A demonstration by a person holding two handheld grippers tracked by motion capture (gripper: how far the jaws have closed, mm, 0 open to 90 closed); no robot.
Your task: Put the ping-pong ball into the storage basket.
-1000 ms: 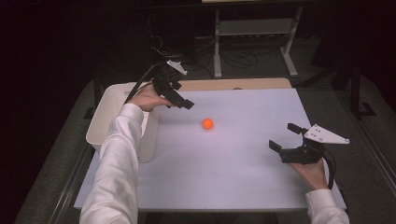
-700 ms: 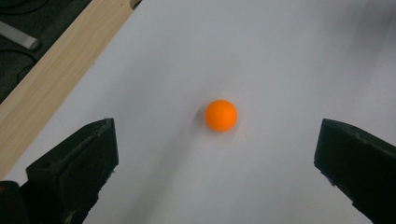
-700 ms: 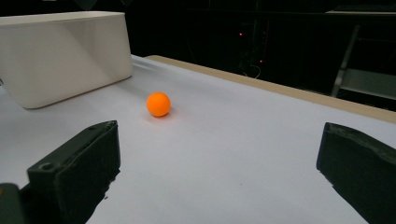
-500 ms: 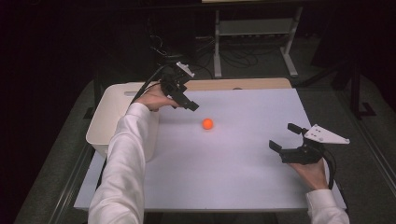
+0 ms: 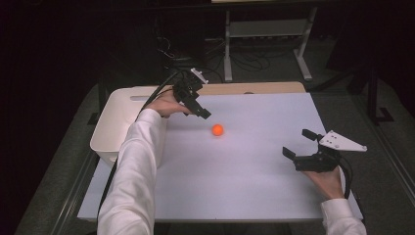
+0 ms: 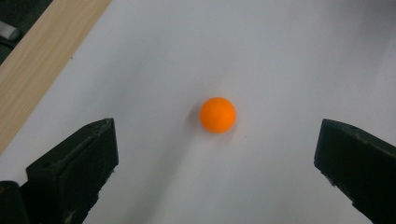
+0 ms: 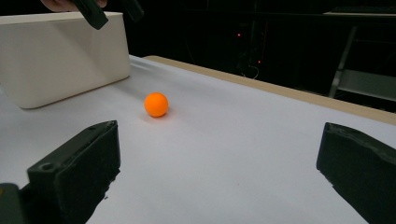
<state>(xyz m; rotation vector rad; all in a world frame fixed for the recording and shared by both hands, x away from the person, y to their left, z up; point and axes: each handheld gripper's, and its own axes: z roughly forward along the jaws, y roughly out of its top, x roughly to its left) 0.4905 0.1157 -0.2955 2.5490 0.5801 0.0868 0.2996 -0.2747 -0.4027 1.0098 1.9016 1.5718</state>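
An orange ball (image 5: 218,129) sits alone on a white table (image 5: 235,196), just beyond the tips of the left gripper (image 5: 199,110), which hangs above the surface and slants down toward it. In the left gripper view the ball (image 6: 217,115) lies ahead of and between the two black fingers (image 6: 74,168), nearer neither one, with clear table all round it; the jaws stand wide apart and hold nothing. No brand, label or writing can be read on the ball, the grippers or the bin. The left hand (image 5: 166,105) reaches far forward, its white sleeve (image 5: 134,176) stretched along the table's left side, past a white bin (image 5: 115,122) that stands just behind the gripper's fingers. The right gripper (image 5: 302,148) hovers low near the table's right edge, held level by the right hand (image 5: 329,181), a grey three-cornered plate (image 5: 342,142) on top. Its fingers (image 7: 77,170) also gape wide and empty, pointing across the table at the ball (image 7: 156,104), which lies well ahead of them and toward the left finger's side, close to the bin (image 7: 60,56).
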